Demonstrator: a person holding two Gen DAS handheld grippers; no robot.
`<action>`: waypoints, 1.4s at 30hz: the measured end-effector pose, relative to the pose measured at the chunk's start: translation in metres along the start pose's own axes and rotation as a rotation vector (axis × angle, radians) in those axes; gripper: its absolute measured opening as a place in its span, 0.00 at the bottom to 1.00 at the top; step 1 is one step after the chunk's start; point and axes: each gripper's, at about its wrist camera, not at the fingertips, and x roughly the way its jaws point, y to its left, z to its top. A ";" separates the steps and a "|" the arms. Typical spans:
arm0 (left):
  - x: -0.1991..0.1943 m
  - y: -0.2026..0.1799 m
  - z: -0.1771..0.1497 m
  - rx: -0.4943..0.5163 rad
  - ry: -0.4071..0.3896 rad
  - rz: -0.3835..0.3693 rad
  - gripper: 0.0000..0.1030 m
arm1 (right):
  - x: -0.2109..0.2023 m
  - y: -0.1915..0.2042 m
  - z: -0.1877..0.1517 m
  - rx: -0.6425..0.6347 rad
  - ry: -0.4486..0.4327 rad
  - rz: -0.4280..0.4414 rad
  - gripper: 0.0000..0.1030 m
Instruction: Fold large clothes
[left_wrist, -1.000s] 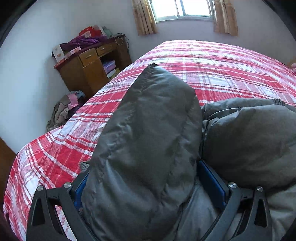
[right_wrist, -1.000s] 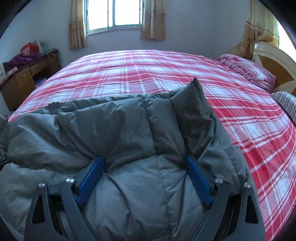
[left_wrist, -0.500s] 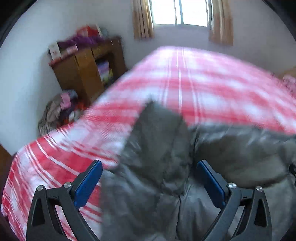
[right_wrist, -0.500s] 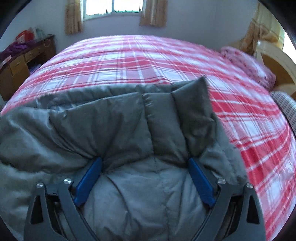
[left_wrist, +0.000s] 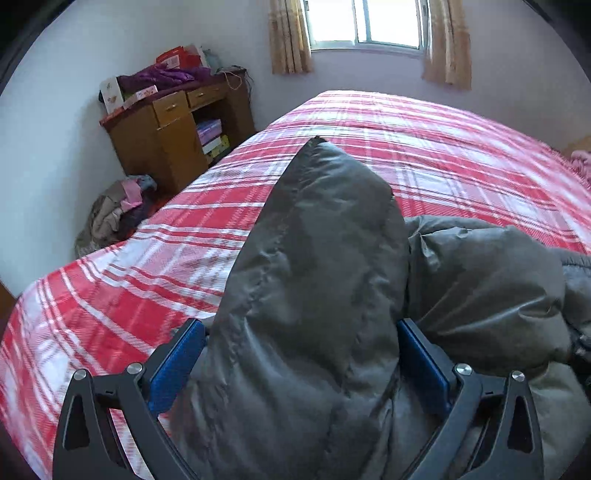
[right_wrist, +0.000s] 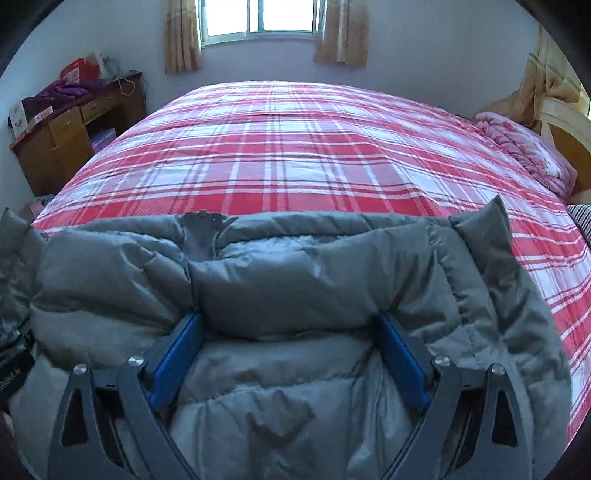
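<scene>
A grey padded jacket (left_wrist: 325, 240) lies bunched at the near edge of a bed with a red plaid cover (left_wrist: 424, 147). One puffy fold of it rises between the wide-set blue pads of my left gripper (left_wrist: 299, 325). That fold brushes both pads and is not squeezed, so the left gripper is open. In the right wrist view the jacket (right_wrist: 295, 280) spreads across the near bed (right_wrist: 295, 147), one corner sticking up at the right. My right gripper (right_wrist: 290, 317) is sunk into the padding. Its jaws are opening, with a loose bulge of jacket between them.
A wooden desk (left_wrist: 166, 140) piled with clothes and boxes stands against the left wall, a heap of clothes (left_wrist: 114, 210) on the floor beside it. A pink blanket (right_wrist: 524, 147) and a striped pillow (right_wrist: 580, 218) lie at the bed's right side.
The jacket has slid inside both grippers. On the left the fold uncovered the left pad. On the right the upright corner shifted rightwards and the jacket's far edge now lies flatter and wider.
</scene>
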 end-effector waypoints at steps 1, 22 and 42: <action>0.001 -0.002 -0.001 -0.001 0.001 0.000 0.99 | 0.003 0.000 -0.002 0.003 0.005 -0.003 0.94; -0.085 0.006 -0.029 0.091 -0.043 -0.006 0.99 | -0.026 0.007 -0.002 -0.062 0.047 0.016 0.96; -0.135 0.083 -0.117 -0.152 -0.001 -0.039 0.99 | -0.147 0.009 -0.118 -0.166 -0.130 -0.006 0.98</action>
